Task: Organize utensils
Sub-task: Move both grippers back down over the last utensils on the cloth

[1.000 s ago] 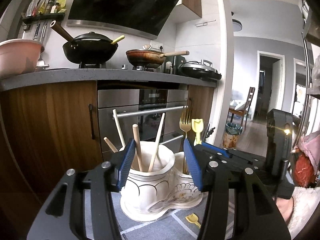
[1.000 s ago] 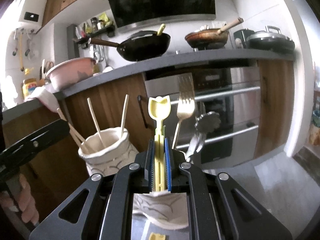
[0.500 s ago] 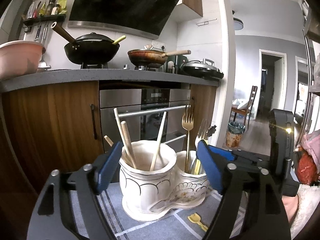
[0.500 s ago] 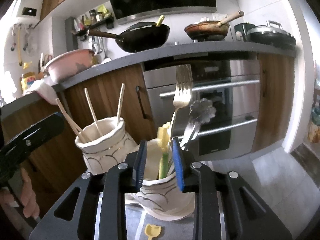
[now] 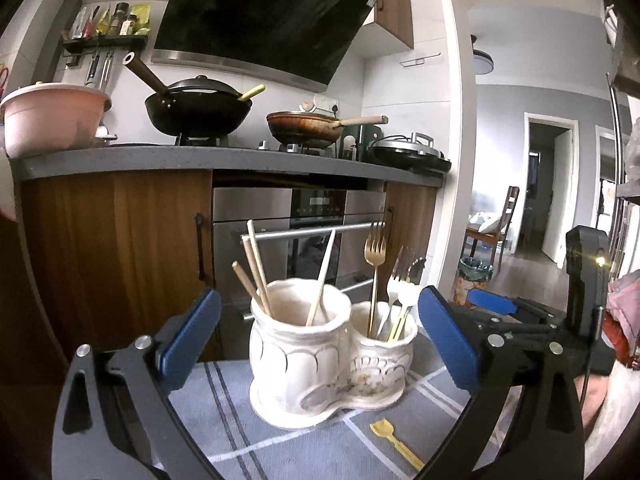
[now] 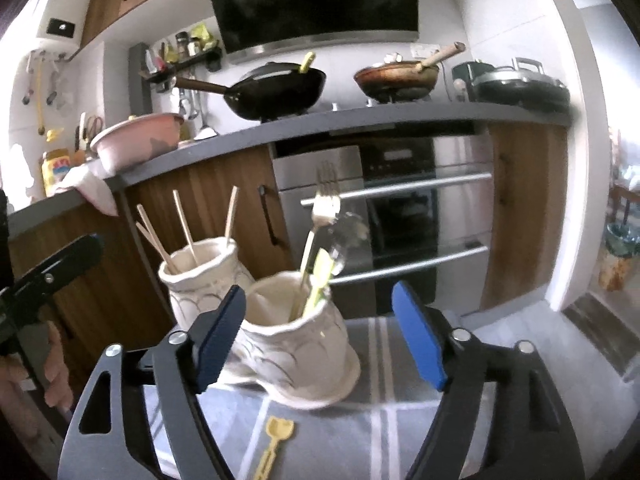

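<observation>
Nearest, left gripper (image 5: 320, 334) spread wide, jaws just opened further, nothing pressed — only the holder framed between blue pads. Right gripper (image 6: 320, 336) likewise parted after opening, empty, straddling the smaller cup. Flat on the grey striped cloth (image 5: 224, 412), a yellow plastic fork (image 6: 274, 446) just in front of the white ceramic utensil holder (image 5: 320, 364). Chopsticks (image 5: 256, 276) upright in the larger cup; gold fork (image 5: 375, 268) and other cutlery in the smaller. Beyond, oven (image 5: 300, 236) under a dark countertop (image 5: 120, 160) — black wok (image 5: 200, 108) on top.
</observation>
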